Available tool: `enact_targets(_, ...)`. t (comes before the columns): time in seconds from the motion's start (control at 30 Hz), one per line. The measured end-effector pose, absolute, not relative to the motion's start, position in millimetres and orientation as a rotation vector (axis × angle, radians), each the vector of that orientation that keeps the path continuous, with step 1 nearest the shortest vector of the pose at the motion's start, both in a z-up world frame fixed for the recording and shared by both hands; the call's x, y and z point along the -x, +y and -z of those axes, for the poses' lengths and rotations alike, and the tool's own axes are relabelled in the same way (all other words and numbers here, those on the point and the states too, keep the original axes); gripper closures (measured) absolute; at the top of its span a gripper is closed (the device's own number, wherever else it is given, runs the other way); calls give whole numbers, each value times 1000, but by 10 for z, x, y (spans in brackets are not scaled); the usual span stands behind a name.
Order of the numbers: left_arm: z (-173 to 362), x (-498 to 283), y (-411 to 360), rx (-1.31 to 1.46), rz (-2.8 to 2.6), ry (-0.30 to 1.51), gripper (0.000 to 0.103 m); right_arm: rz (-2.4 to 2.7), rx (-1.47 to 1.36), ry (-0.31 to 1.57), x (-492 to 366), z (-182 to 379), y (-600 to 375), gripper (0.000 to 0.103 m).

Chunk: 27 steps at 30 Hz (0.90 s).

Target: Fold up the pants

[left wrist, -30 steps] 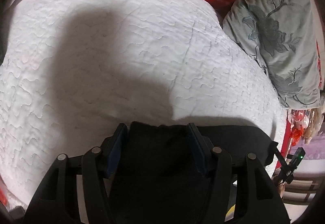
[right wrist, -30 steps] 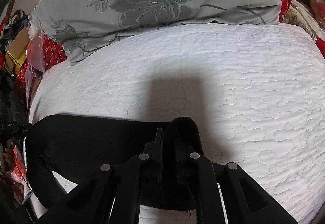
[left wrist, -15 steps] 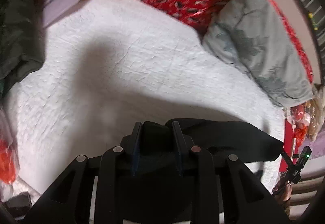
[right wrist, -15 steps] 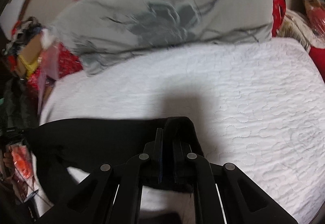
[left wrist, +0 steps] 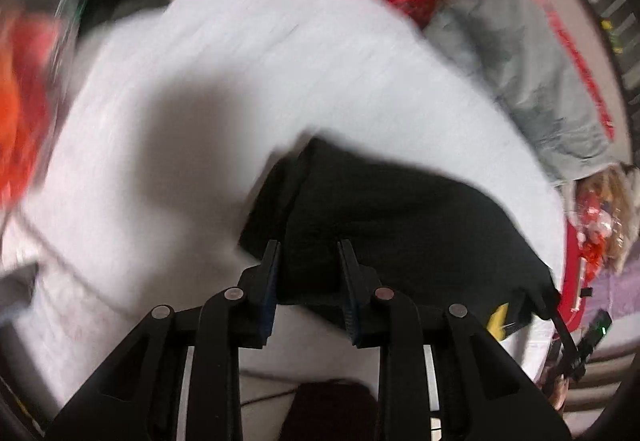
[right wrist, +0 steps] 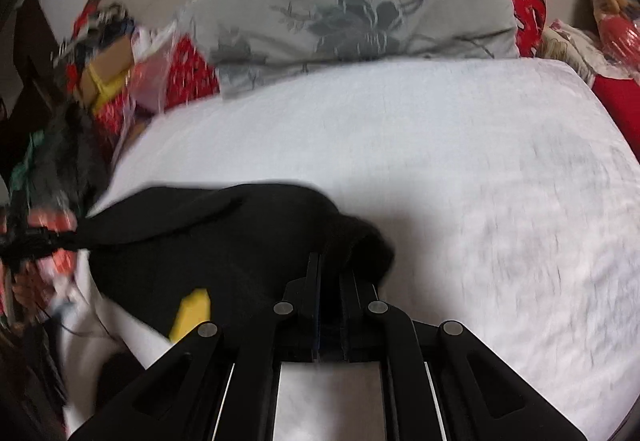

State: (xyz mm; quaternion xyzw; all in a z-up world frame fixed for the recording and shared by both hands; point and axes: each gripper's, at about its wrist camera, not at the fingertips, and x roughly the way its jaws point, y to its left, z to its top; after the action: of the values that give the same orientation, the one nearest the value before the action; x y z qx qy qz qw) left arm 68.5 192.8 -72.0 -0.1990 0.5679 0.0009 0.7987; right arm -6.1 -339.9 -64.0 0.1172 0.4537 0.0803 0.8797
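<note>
Left wrist view, heavily motion-blurred: the left gripper (left wrist: pixel 308 253) has its two black fingers set a little apart, with dark cloth of the pants (left wrist: pixel 400 217) bunched between them; whether they actually pinch it I cannot tell. The pants are a soft, matte black mass lying on the white quilted bed (left wrist: pixel 248 53), spreading rightward to the bed's edge, a small yellow tag (left wrist: pixel 497 319) at their lower right. A grey pillow (left wrist: pixel 532 53) lies at the far right.

Right wrist view: the right gripper (right wrist: pixel 329 263) is clamped nearly closed on a rounded, fuzzy fold of the pants (right wrist: pixel 224 241), which stretch left as a slack dark sheet. The pillow (right wrist: pixel 360 1), grey with an embroidered flower, leans at the head of the bed (right wrist: pixel 460 145).
</note>
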Motion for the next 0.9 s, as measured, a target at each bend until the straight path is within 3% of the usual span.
enact_targets(0.13,958,-603,1999,499,-32,1281,78,-146,-162,981,309,773,-3341,90)
enact_targets(0.4,660,-321,2120,663,14,1201,69,-75,-187,959,694,499,-3626,74)
enact_targets(0.53,566,-232,2008,718,69,1168,67,-71,-372,948,797,353,-3873,65)
enact_targets(0.6,564,-219,1877,708,100,1172,58,-94,-502,954,769,346,-3928,61)
enact_targets(0.9,914,-480,1583,798,98,1252,57,-205,-983,1042,272,706,-3570,57)
